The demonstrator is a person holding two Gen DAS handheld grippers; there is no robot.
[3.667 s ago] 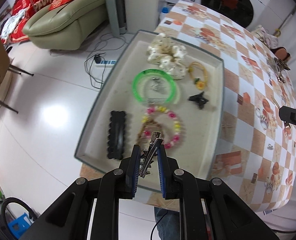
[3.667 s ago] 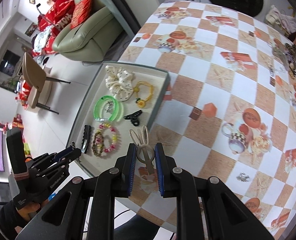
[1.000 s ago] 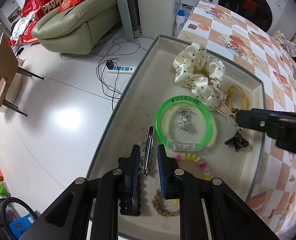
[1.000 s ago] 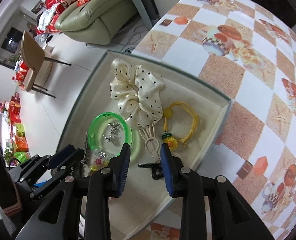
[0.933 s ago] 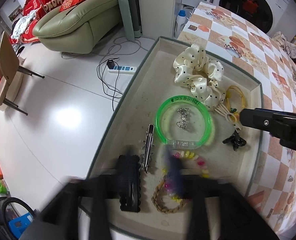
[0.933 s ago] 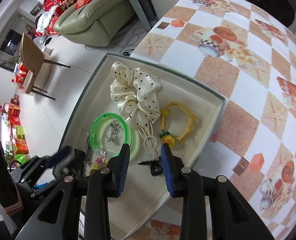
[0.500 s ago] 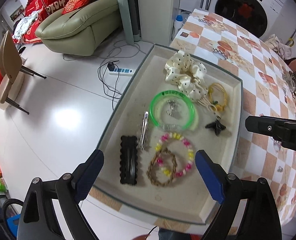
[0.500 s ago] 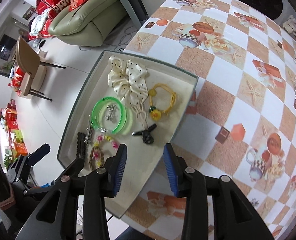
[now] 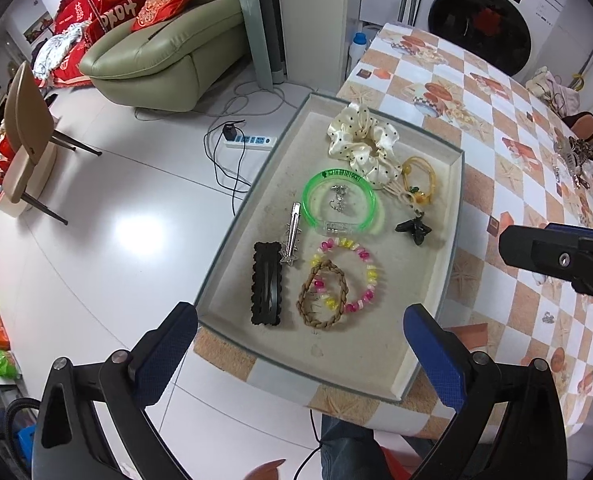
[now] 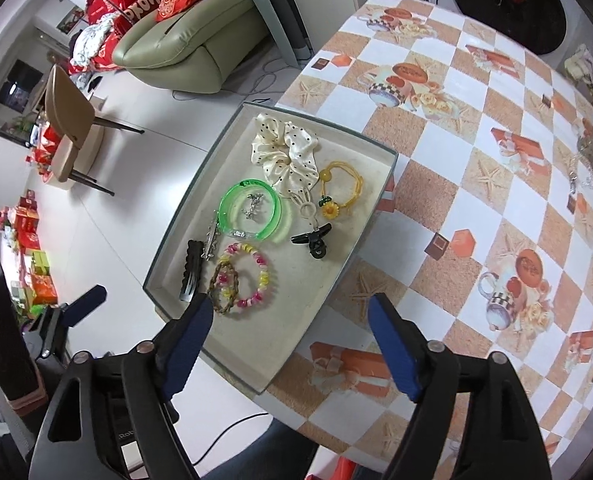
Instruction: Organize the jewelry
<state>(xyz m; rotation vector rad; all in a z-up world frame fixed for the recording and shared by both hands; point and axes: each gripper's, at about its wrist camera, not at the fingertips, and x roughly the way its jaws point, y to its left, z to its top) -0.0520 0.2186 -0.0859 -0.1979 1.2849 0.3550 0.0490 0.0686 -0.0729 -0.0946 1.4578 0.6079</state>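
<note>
A beige tray (image 9: 452, 216) (image 10: 380, 184) at the table's edge holds a cream dotted scrunchie (image 9: 362, 136) (image 10: 284, 148), a green bangle (image 9: 338, 202) (image 10: 250, 210), a yellow hair tie (image 9: 420, 178), a cream bunny clip (image 10: 306, 208), a black claw clip (image 9: 414, 230) (image 10: 314, 242), a silver clip (image 9: 292, 238), a black barrette (image 9: 266, 288), a bead bracelet (image 9: 346, 276) and a braided ring (image 9: 324, 300). My left gripper (image 9: 300, 354) and right gripper (image 10: 288, 344) are wide open and empty, above the tray's near edge.
The table has an orange checked cloth (image 10: 476, 160). More jewelry lies at its far right (image 9: 576, 156). Beyond the left edge are white floor, a power strip (image 9: 250, 141), a sofa (image 9: 164, 52) and a chair (image 9: 24, 132). A washing machine (image 9: 482, 24) stands behind.
My left gripper laid the silver clip in the tray and opened. My right gripper laid the bunny clip by the scrunchie and opened. Both pulled back and up.
</note>
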